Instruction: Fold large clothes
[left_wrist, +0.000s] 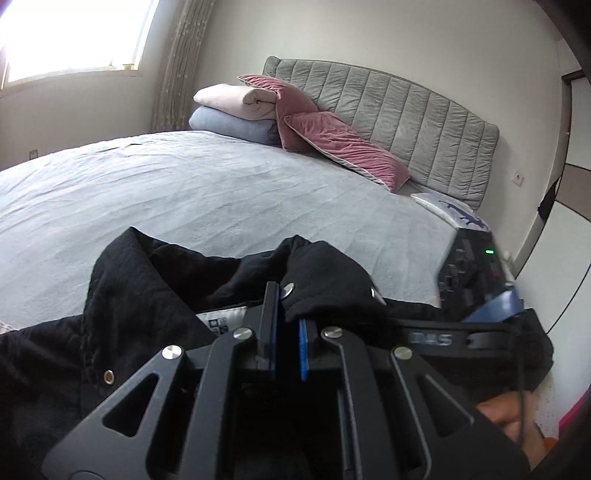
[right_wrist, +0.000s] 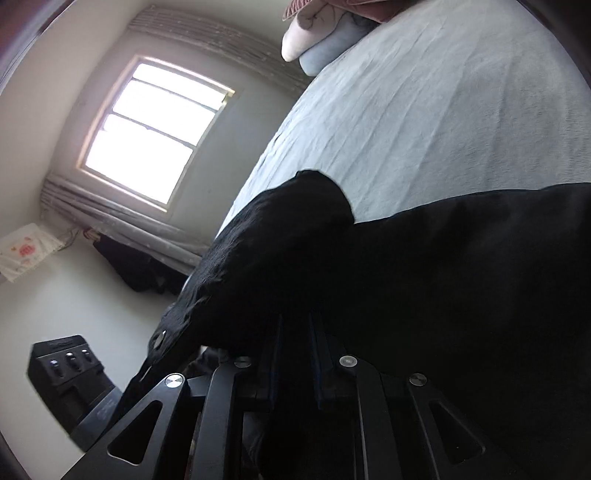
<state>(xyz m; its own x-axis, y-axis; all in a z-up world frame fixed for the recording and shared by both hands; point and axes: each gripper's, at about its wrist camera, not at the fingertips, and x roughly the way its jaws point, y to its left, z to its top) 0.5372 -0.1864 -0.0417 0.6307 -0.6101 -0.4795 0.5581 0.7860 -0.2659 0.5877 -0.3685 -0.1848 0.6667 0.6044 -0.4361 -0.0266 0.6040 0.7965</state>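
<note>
A black jacket (left_wrist: 147, 288) with metal snap buttons and a white neck label lies at the near edge of the bed (left_wrist: 184, 192). My left gripper (left_wrist: 287, 302) is shut on a fold of its front edge, beside a snap. In the right wrist view the same black jacket (right_wrist: 424, 277) drapes over my right gripper (right_wrist: 295, 325). Its fingers stand close together with cloth pinched between them, and their tips are hidden under the fabric. The right gripper's body (left_wrist: 472, 273) shows at the right of the left wrist view.
The pale blue bedspread (right_wrist: 424, 110) stretches away beyond the jacket. Two pink velvet pillows (left_wrist: 332, 140) and folded blankets (left_wrist: 232, 110) lean at the grey padded headboard (left_wrist: 406, 110). A bright window (right_wrist: 155, 129) with curtains is in the far wall.
</note>
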